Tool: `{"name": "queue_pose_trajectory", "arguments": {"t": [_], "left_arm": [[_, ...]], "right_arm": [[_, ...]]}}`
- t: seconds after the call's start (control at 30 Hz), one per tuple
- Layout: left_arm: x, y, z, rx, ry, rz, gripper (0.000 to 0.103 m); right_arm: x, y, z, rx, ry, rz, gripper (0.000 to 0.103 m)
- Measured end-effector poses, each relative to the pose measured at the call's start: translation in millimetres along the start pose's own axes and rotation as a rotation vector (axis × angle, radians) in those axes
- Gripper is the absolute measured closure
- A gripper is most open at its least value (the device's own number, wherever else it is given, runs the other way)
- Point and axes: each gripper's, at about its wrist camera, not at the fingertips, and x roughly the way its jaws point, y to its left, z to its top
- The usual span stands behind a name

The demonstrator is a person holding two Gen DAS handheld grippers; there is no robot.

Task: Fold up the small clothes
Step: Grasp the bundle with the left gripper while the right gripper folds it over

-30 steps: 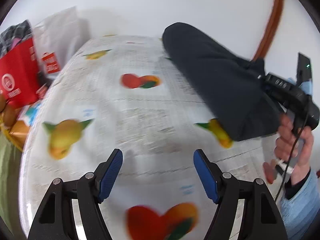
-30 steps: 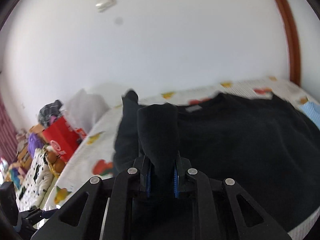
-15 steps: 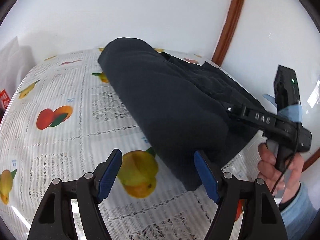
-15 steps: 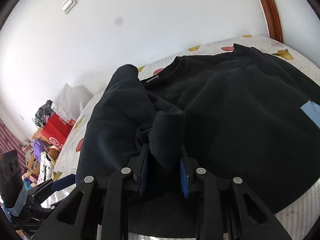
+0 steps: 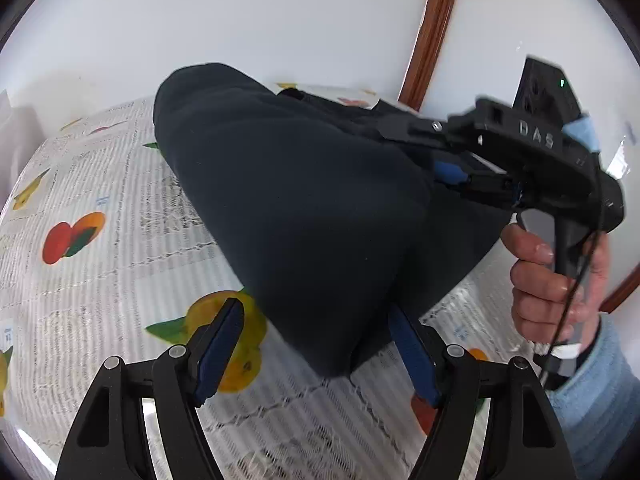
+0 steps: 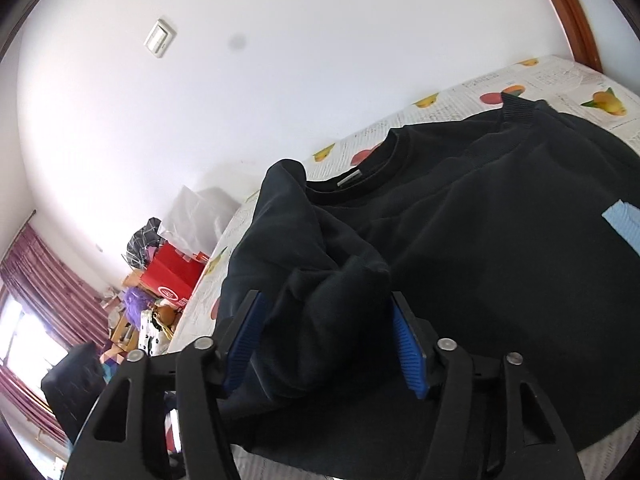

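Observation:
A black sweatshirt (image 6: 500, 240) lies on the fruit-print tablecloth (image 5: 120, 280), collar (image 6: 360, 176) toward the wall. One sleeve is folded in over the body, and its bunched cuff (image 6: 332, 304) sits between the blue pads of my right gripper (image 6: 326, 340). That gripper's jaws are opening, and the pads stand just off the cloth. The right gripper (image 5: 452, 170) also appears in the left wrist view, held by a hand (image 5: 548, 284). My left gripper (image 5: 316, 344) is open, with the sweatshirt's near folded corner (image 5: 328, 320) reaching in between its fingers without touching them.
A red box (image 6: 172, 276), a white bag (image 6: 200, 212) and mixed clutter stand beyond the table's left end, beside a purple curtain (image 6: 44, 280). A brown door frame (image 5: 432, 28) runs up the white wall. A light blue patch (image 6: 624, 228) shows on the sweatshirt.
My right gripper was shut on the sleeve cuff and has opened; the sleeve now rests on the body. My left gripper has swung over to the sweatshirt's near corner.

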Motion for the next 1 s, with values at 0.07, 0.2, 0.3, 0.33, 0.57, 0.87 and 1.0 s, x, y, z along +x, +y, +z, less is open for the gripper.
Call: {"name": "queue_pose_trajectory", "arguments": {"t": [0.07, 0.2, 0.3, 0.33, 0.57, 0.87, 1.0], "left_arm": [[10, -3, 1, -0.010, 0.007, 0.020, 0.031], [22, -3, 0, -0.040, 0.001, 0.062, 0.038], [16, 9, 1, -0.112, -0.037, 0.050, 0.059], [15, 15, 1, -0.139, -0.044, 0.044, 0.062], [7, 38, 5, -0.180, -0.059, 0.108, 0.073], [-17, 74, -8, -0.231, -0.052, 0.161, 0.072], [-21, 74, -17, -0.282, -0.019, 0.091, 0.061]], "right_arm": [[11, 3, 1, 0.004, 0.018, -0.011, 0.038], [42, 12, 4, -0.014, 0.074, -0.056, 0.040], [52, 16, 6, -0.074, 0.052, -0.160, 0.078], [55, 17, 6, -0.098, 0.054, -0.189, 0.078], [88, 30, 5, -0.169, 0.092, -0.214, 0.081], [140, 71, 3, -0.207, 0.132, -0.160, 0.081], [149, 81, 0, -0.213, 0.130, -0.157, 0.081]]}}
